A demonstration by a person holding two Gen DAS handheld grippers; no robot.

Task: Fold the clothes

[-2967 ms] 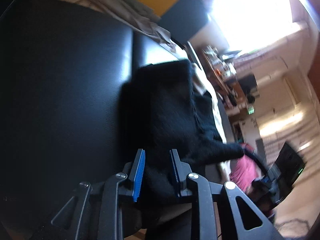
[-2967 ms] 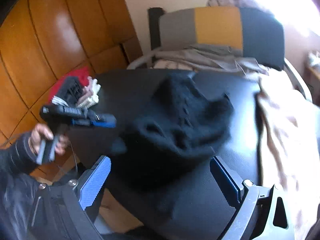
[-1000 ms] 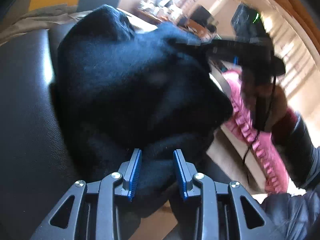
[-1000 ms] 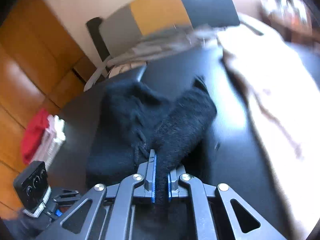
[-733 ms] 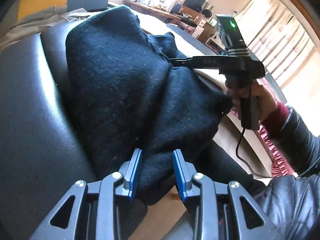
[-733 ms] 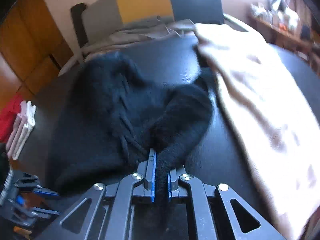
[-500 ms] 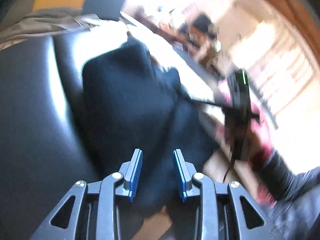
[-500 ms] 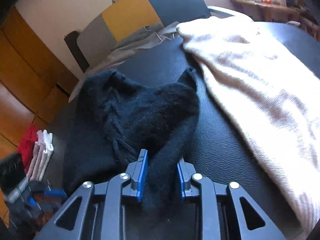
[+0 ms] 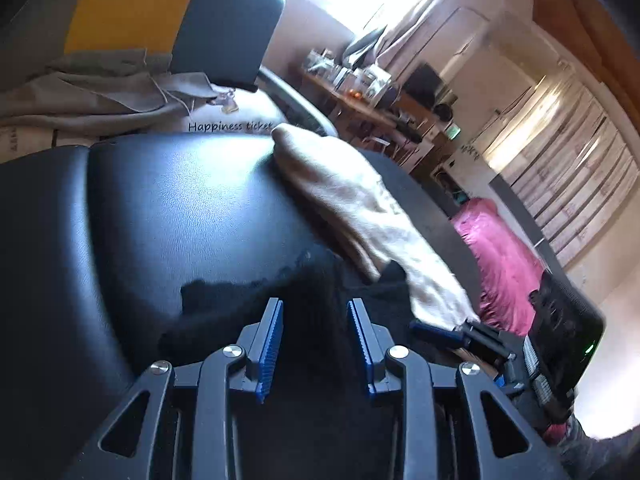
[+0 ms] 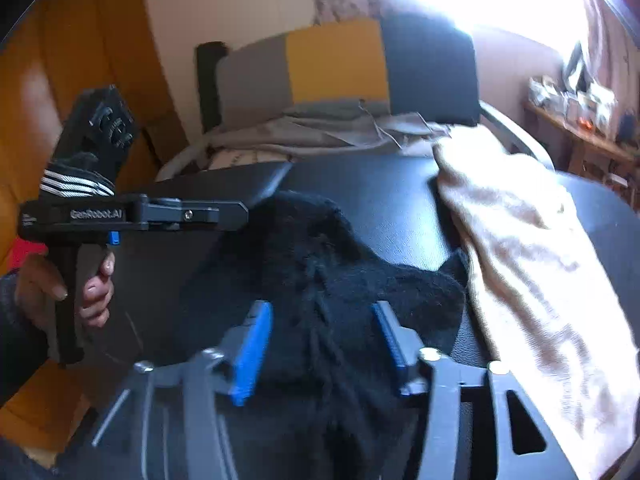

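Black knit garment (image 10: pixel 352 280) lies bunched on the near part of the black leather surface (image 9: pixel 192 216), its bulk heaped left of centre and a pointed corner reaching right until it touches the cream knit garment (image 10: pixel 532 264), which runs along the right side from far to near. Beyond both, at the far edge, a grey cloth (image 10: pixel 320 128) is piled against a headboard (image 10: pixel 332 60) of grey, yellow and dark panels.

The black piece looks thick, fuzzy and limp, a soft wool-like knit that will sag and drag rather than hold a crease, light enough for 1 gripper but likely to cling to itself. Its surface should give the ribbed pads good purchase; the smooth leather under it may let it slide when pulled. The sensible places to take it are a hem or corner, such as the point at the right, pinching a single edge and not the heaped middle.

The right gripper (image 10: pixel 320 344) is at the near edge of the heap with its jaws opening; knit sits between the 2 blue pads, but they no longer press on it. The left gripper (image 9: pixel 316 340) hovers over the garment's near left part, jaws standing partly spread. Dark cloth shows between them, yet in the shadow I cannot tell whether they grip it.
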